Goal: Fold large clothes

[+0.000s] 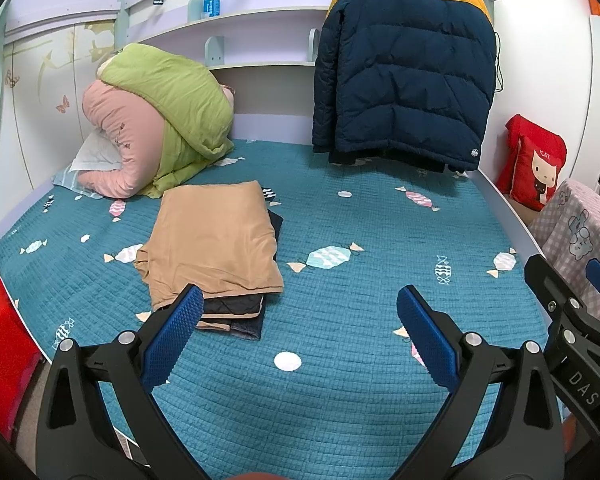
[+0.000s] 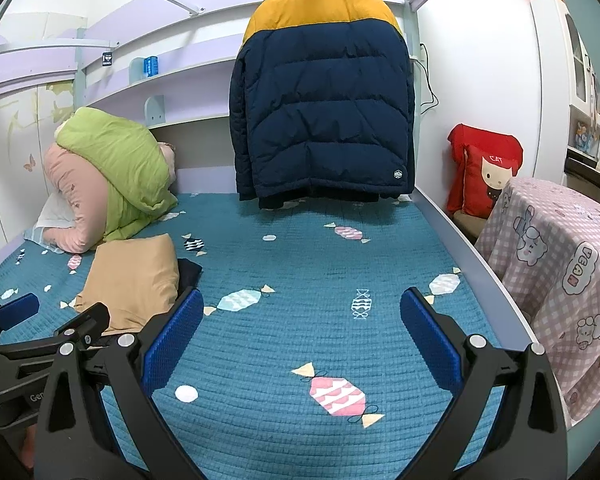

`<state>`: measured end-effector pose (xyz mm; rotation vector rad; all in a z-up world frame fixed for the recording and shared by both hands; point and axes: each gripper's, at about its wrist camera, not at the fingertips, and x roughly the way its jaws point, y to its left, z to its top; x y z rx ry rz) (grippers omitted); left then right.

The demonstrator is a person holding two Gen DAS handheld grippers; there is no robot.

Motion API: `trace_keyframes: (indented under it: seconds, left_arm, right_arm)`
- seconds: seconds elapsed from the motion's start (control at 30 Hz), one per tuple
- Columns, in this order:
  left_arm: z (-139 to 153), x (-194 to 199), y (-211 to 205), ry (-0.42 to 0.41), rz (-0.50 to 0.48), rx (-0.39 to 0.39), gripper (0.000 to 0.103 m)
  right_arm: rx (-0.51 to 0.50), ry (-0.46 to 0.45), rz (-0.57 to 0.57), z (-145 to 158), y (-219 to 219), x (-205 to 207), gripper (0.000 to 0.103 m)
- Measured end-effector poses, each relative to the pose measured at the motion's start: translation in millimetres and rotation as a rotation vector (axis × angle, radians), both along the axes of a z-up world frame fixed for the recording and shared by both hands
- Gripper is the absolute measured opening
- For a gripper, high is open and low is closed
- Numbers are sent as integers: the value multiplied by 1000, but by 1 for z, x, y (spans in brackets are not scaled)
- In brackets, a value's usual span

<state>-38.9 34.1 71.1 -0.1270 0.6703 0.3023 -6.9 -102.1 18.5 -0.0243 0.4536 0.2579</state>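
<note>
- A bed [image 1: 340, 400] with a teal quilted cover printed with candies fills the room's alcove, with shelves [image 1: 256, 14] on the far wall.
- The left claw [image 1: 300, 316] and the right claw [image 2: 302, 316] are both released, holding nothing, over the near edge.
- A navy-and-yellow puffer jacket [image 2: 324, 112] hangs at the far side.
- A folded tan garment [image 1: 216, 240] tops a stack at left.
- A green-and-pink duvet [image 1: 160, 120] sits bundled far left.
- A red cushion [image 2: 488, 172] stands right.
</note>
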Motion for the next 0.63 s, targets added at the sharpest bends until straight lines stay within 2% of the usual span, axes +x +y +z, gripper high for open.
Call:
trace_keyframes:
  seconds: [0.63]
  left_arm:
    - [2, 0, -1, -3, 2, 2, 98]
  right_arm:
    - [4, 1, 3, 2, 1, -1, 95]
